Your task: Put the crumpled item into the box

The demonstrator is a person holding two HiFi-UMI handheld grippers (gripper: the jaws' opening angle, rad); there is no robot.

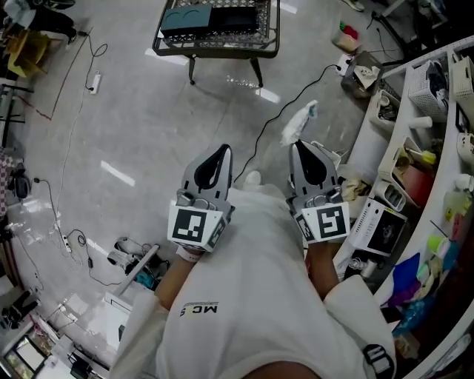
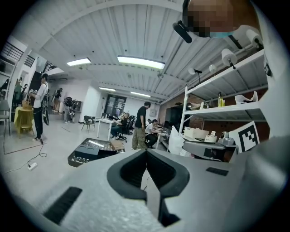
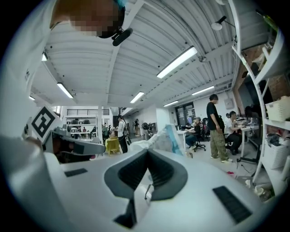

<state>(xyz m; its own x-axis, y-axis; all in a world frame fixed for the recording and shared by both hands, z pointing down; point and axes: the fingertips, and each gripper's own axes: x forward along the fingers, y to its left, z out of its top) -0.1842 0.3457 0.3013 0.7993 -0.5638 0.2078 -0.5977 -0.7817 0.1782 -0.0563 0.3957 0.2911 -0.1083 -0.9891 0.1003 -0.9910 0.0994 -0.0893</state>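
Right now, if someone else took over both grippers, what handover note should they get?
Left gripper: jaws together, nothing in them.
Right gripper: jaws shut on the crumpled item, white with a teal patch, which sticks out past the tips.
Both grippers are held close in front of the person's torso, over the floor.
A wire tray on legs ahead holds a dark box, probably the target.
Done: the item is in the grip.
Left: carry it over and release it into the box.
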